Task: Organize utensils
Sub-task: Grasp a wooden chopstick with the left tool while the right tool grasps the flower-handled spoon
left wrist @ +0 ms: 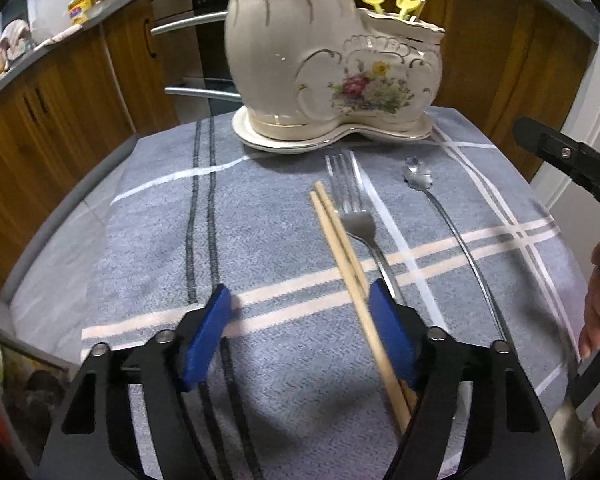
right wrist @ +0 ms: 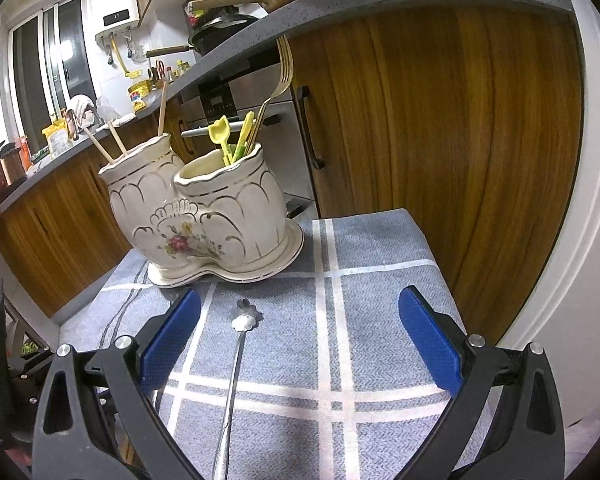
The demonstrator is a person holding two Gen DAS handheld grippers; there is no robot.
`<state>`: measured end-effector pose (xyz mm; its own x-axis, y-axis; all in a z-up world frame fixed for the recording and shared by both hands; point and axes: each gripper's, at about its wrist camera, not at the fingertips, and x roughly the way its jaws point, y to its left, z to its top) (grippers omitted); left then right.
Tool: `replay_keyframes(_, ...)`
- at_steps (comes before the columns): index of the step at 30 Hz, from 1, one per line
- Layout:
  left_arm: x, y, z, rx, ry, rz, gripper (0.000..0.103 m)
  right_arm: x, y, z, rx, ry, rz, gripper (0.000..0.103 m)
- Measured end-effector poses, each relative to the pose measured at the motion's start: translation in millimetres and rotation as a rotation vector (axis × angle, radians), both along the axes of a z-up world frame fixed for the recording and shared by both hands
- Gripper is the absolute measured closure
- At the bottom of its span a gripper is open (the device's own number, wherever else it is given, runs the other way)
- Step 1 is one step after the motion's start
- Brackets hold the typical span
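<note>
A pair of wooden chopsticks point(left wrist: 342, 248) lies on the blue checked cloth point(left wrist: 260, 220) beside a silver fork point(left wrist: 354, 216). My left gripper point(left wrist: 300, 304) stands open low over the cloth. The chopsticks run between its blue pads, close against the right pad point(left wrist: 388, 320), and the left pad is well clear of them. A thin spoon with a flower-shaped bowl point(right wrist: 244, 318) lies further right, between the wide-open fingers of my right gripper point(right wrist: 300, 312), nearer its left pad. Behind stands a cream ceramic two-pocket holder point(left wrist: 324, 68) point(right wrist: 204, 208) with chopsticks, a gold fork point(right wrist: 284, 68) and yellow-green utensils.
The holder sits on a matching saucer point(left wrist: 300, 144) at the cloth's far edge. Wooden kitchen cabinets point(right wrist: 440, 140) and an oven point(left wrist: 204, 40) rise just behind the table. A hand point(left wrist: 596, 300) and the right gripper's body point(left wrist: 572, 164) show at the right edge.
</note>
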<state>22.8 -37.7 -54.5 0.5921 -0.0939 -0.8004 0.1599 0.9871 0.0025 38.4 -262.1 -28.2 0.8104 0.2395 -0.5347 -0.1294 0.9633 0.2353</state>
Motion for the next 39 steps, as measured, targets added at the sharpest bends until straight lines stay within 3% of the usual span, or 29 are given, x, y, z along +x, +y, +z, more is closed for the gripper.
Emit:
replay_keyframes(2,-0.5,0.0,0.8,-0.014,0.011,-0.016,0.051,0.4,0.6,-0.3,-0.004,0.002,0.002,0.005)
replay_keyframes(7,2.6,6.4,2.0,-0.032,0.023,-0.037,0.073,-0.2,0.9,-0.7,-0.004,0.004,0.005,0.005)
replay_keyframes(17,-4.5,0.2,3.0,0.002,0.051,-0.089,0.074,-2.0,7.5,-1.3,-0.029,0.005,0.022,0.005)
replay_keyframes(21,-2.2,3.9,2.1,0.023,0.032,-0.085,0.095,0.0,11.9,-3.6,-0.046,0.026,0.037,0.005)
replay_keyframes(27,1.4,12.2,1.0,0.032,0.009,-0.086,0.096,2.7,29.2,-13.3,-0.145,0.104,0.103,0.008)
replay_keyframes(30,1.7,15.5,2.9,0.019,0.003,-0.083,0.097,6.5,35.4,-22.3,-0.148,0.174,0.156,0.02)
replay_keyframes(35,-0.7,18.8,7.5,0.014,-0.016,-0.082,0.097,9.0,51.2,-34.0,-0.179,0.239,0.218,0.056)
replay_keyframes(39,-0.4,19.9,8.2,0.009,-0.019,-0.088,0.097,13.0,62.6,-39.6,-0.198,0.266,0.244,0.075)
